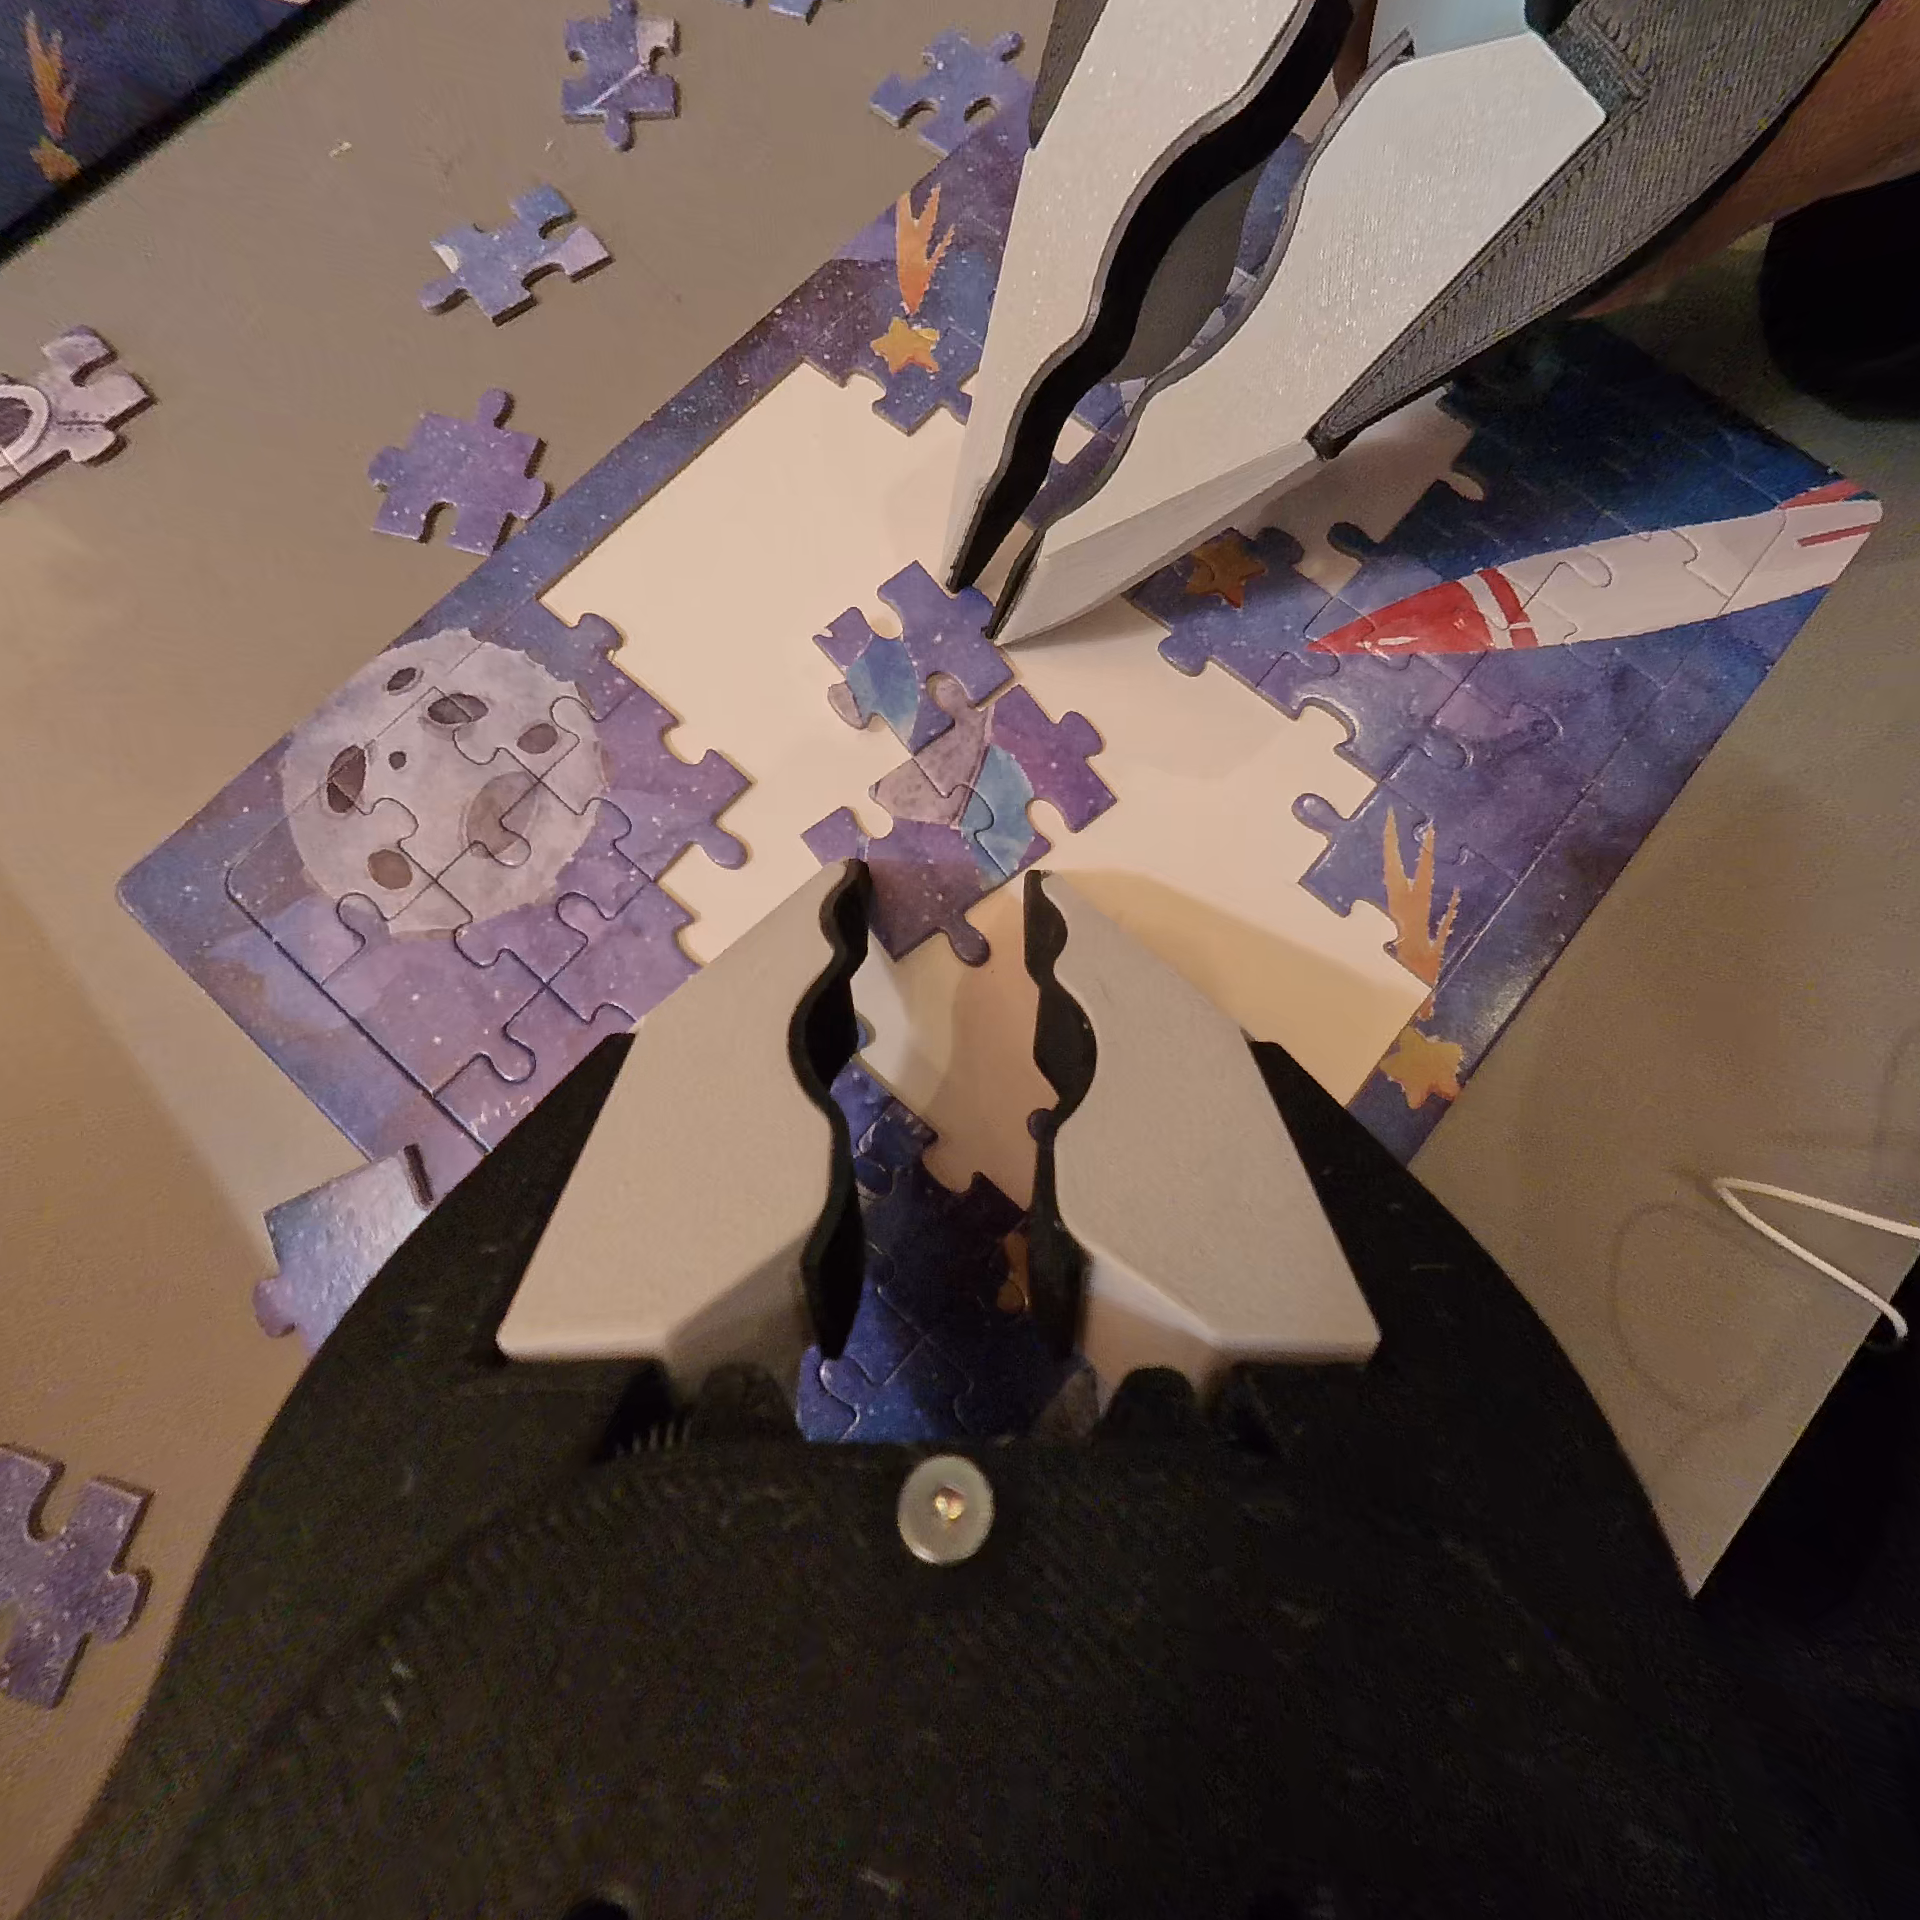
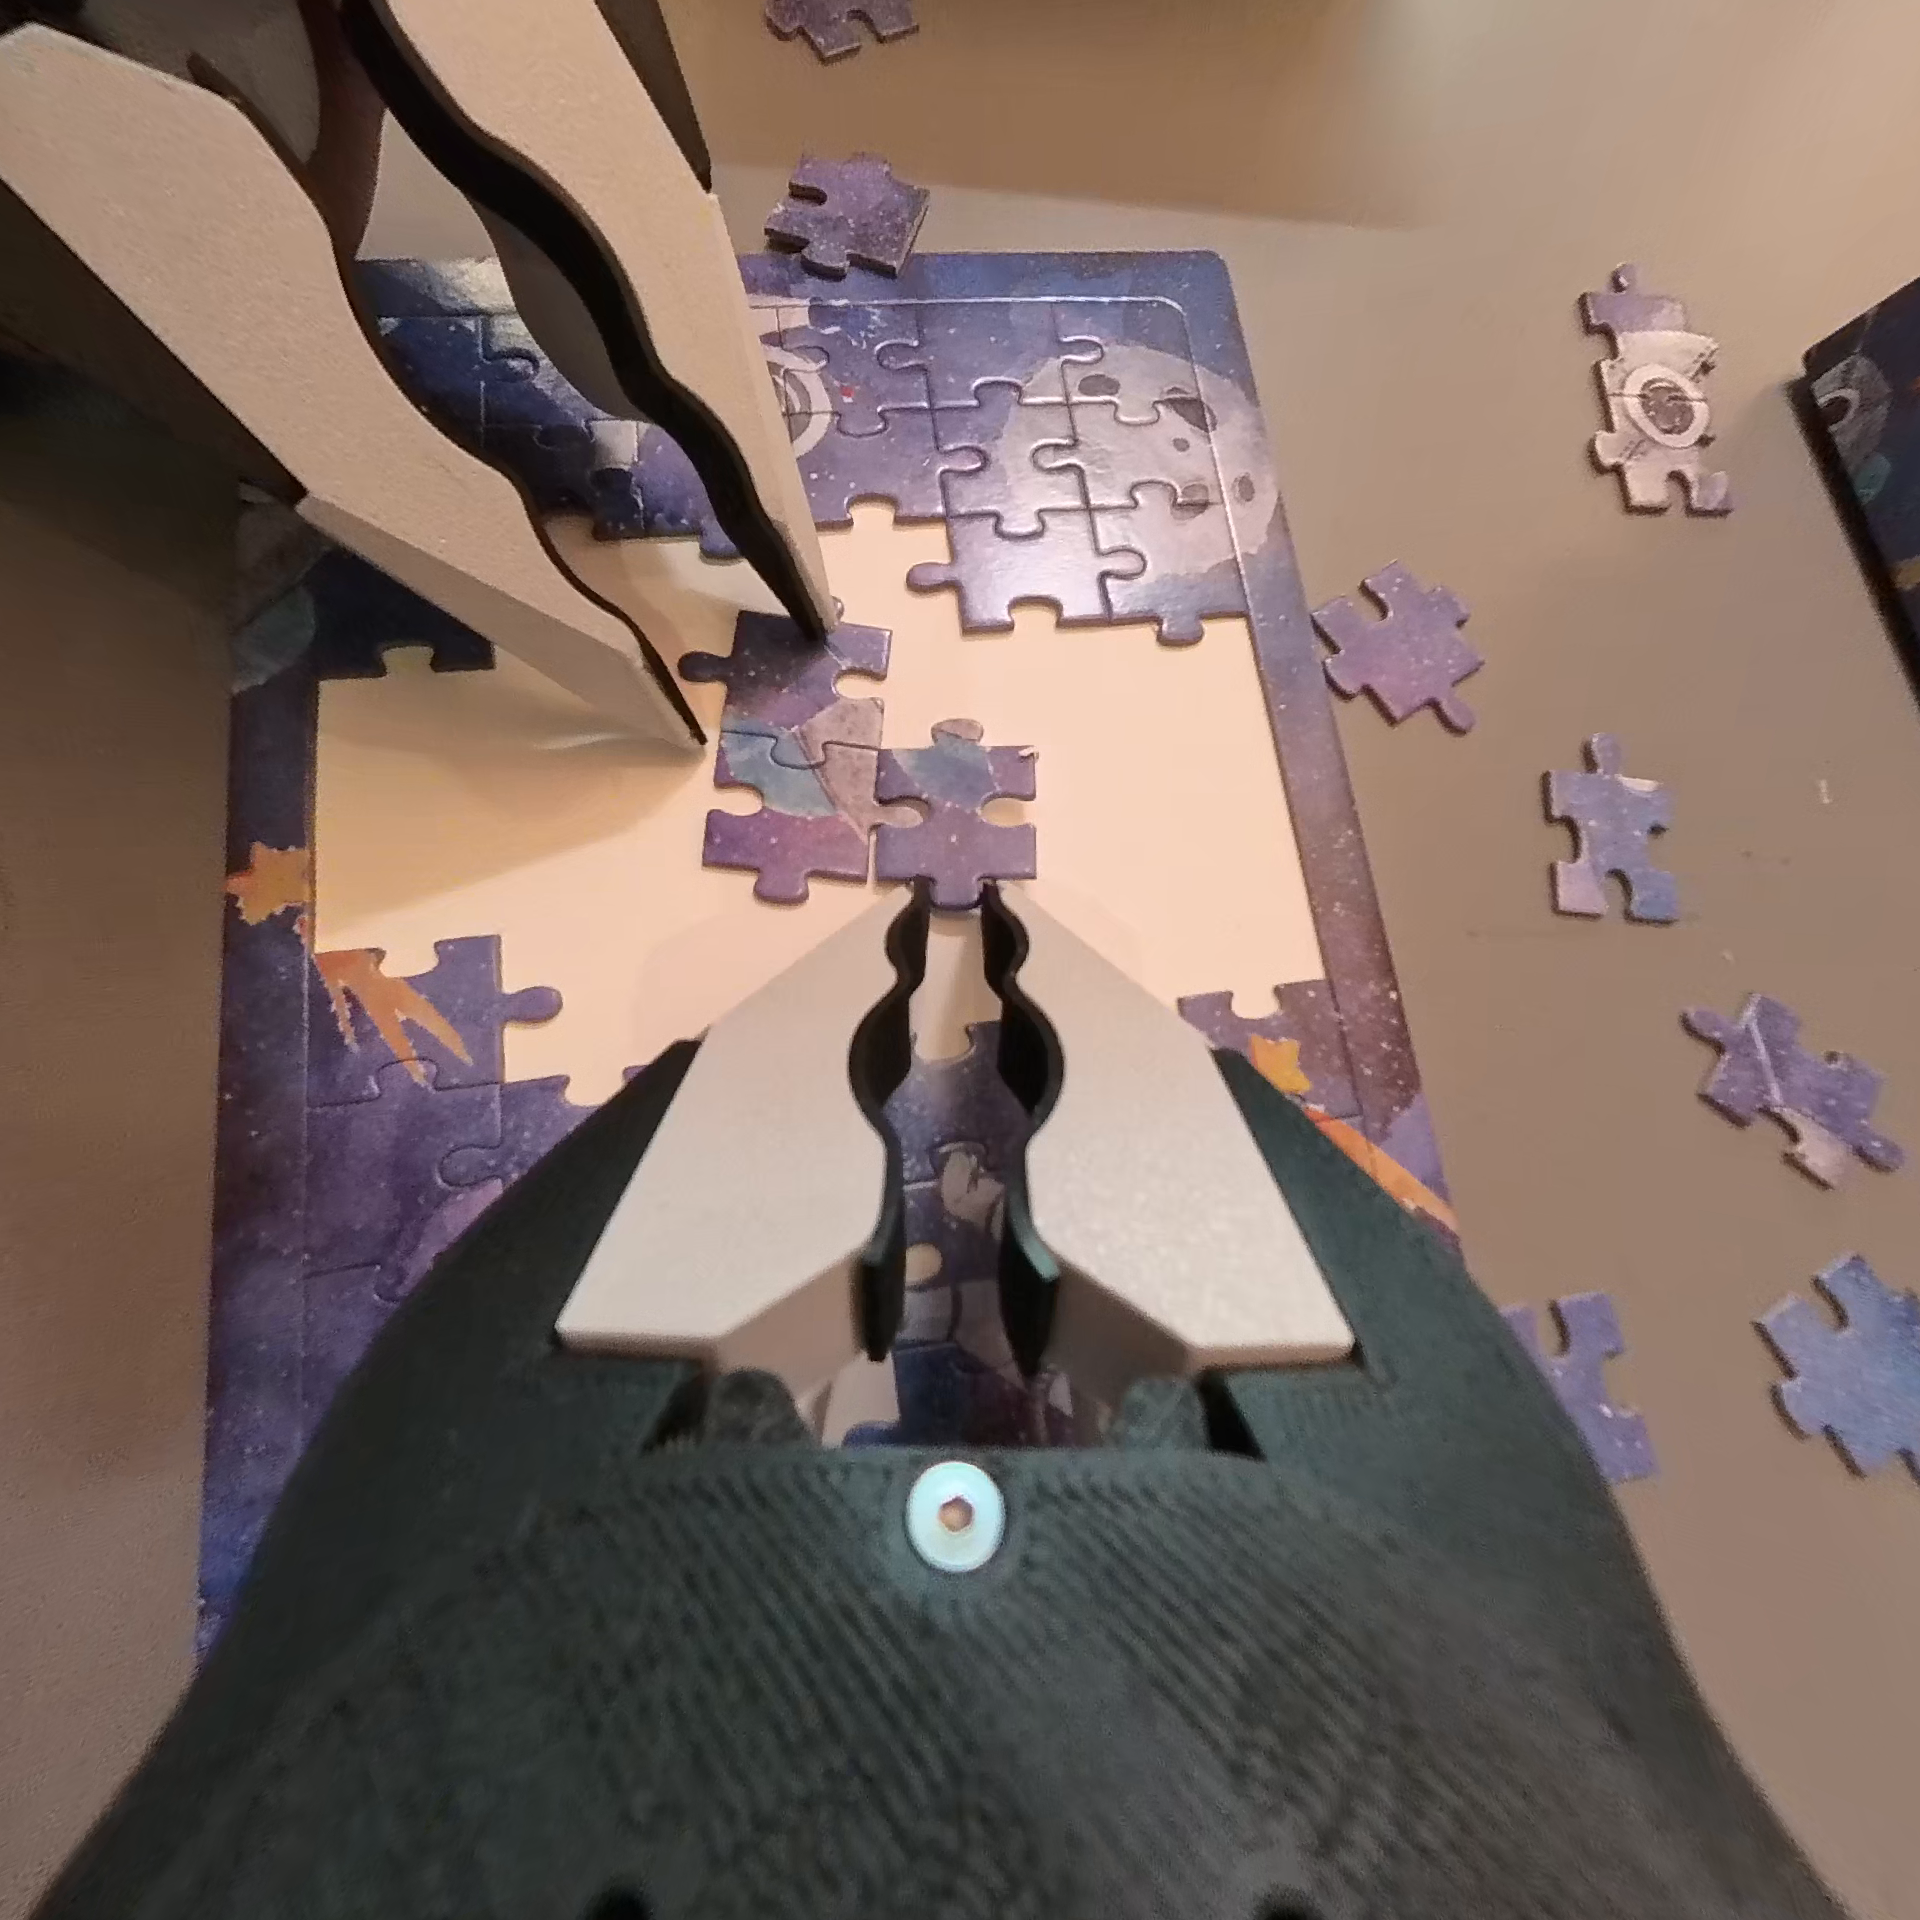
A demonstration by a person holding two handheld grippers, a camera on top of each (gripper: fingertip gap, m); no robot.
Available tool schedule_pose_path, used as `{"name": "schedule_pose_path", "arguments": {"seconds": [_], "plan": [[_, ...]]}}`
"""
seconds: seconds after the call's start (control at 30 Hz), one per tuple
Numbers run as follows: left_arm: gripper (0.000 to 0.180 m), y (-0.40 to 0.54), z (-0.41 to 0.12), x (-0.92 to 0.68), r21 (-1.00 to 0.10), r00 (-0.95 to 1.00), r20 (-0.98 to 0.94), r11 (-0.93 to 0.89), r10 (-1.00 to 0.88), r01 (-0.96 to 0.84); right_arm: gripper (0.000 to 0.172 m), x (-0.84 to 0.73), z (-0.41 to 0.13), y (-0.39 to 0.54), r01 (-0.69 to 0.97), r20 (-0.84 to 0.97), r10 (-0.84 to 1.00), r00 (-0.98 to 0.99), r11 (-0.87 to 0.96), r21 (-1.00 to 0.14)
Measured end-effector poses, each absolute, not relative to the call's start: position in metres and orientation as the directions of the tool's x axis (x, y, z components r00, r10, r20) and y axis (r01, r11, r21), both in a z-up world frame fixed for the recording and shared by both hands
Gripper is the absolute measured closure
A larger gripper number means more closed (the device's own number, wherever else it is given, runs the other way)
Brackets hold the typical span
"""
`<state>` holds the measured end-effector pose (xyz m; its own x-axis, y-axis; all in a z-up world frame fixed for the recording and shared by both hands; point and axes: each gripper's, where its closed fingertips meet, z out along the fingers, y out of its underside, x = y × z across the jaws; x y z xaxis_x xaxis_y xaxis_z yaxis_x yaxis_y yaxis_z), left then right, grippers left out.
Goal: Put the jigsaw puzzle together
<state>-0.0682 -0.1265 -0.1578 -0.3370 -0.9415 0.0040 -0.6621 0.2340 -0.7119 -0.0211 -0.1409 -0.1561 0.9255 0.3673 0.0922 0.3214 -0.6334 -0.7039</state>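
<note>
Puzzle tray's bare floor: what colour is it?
Plain cream, no print. The puzzle tray shows it best in the right wrist view.

1. A plain grey-beige counter (image 1: 260, 312) fills the scene, matte and smooth.
2. Warm, dim indoor light falls on it, casting soft shadows.
3. At the near right its edge (image 1: 1787, 1455) drops off into darkness.
4. A thin white cord (image 1: 1829, 1236) lies near that edge.

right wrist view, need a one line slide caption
Right gripper pinching the tab of a purple puzzle piece on the cream tray.
</note>
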Motion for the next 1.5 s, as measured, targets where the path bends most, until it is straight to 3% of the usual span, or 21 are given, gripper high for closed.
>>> {"name": "schedule_pose_path", "arguments": {"seconds": [1.5], "plan": [[0.145, -0.1237, -0.1581, -0.0723, -0.700, -0.324, 0.045, 0.201, -0.945, -0.685, 0.164, -0.0194, -0.1472, -0.1427, 0.279, 0.059, 0.354, 0.933, -0.610, -0.742]]}}
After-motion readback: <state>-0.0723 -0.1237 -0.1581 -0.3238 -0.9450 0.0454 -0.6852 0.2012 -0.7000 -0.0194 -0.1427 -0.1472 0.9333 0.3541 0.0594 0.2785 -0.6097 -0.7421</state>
